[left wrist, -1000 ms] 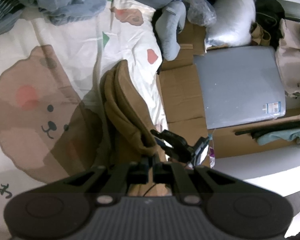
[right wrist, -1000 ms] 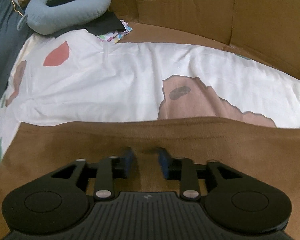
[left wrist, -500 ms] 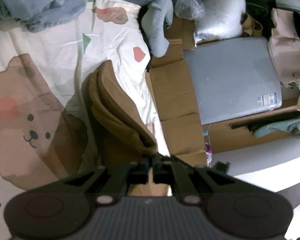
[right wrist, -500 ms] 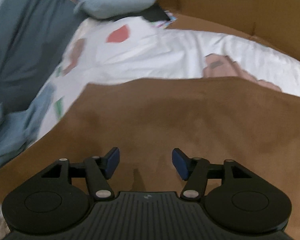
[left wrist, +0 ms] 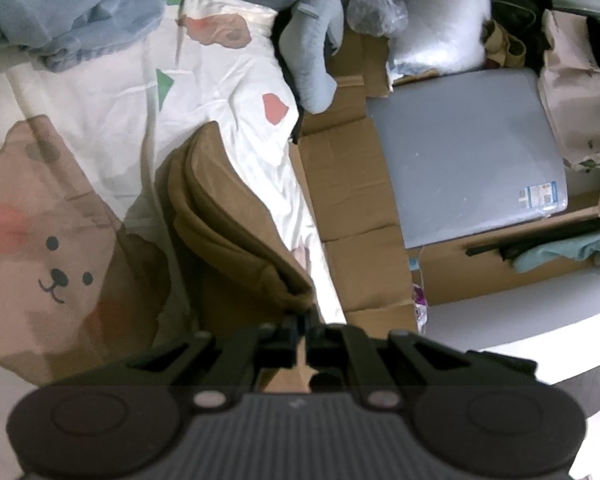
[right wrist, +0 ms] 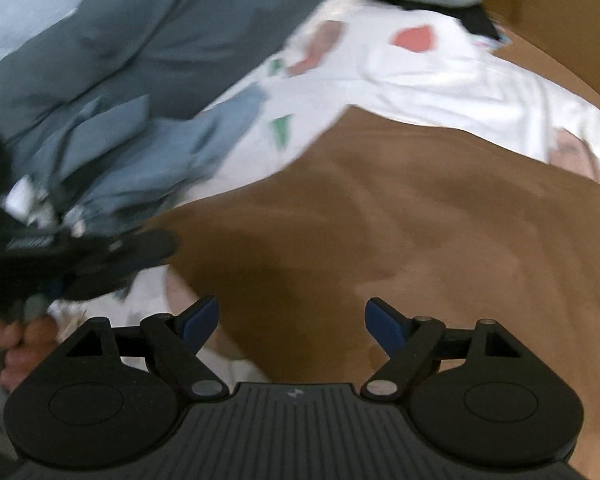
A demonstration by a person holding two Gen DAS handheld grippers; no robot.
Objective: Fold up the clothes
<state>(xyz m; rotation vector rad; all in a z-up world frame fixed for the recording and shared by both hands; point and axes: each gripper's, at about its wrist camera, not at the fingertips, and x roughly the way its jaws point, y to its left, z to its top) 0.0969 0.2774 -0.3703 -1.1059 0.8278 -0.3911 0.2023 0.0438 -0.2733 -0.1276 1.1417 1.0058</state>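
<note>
In the left wrist view, the left gripper (left wrist: 299, 326) has its jaws pinched tight on a corner of the brown garment (left wrist: 228, 216), which lies folded in layers on the white bear-print sheet (left wrist: 112, 120) beside flattened cardboard (left wrist: 348, 184). In the blurred right wrist view, the right gripper (right wrist: 291, 318) hangs above the same brown garment (right wrist: 420, 216), its jaws opening with nothing clamped between the blue pads (right wrist: 382, 322).
</note>
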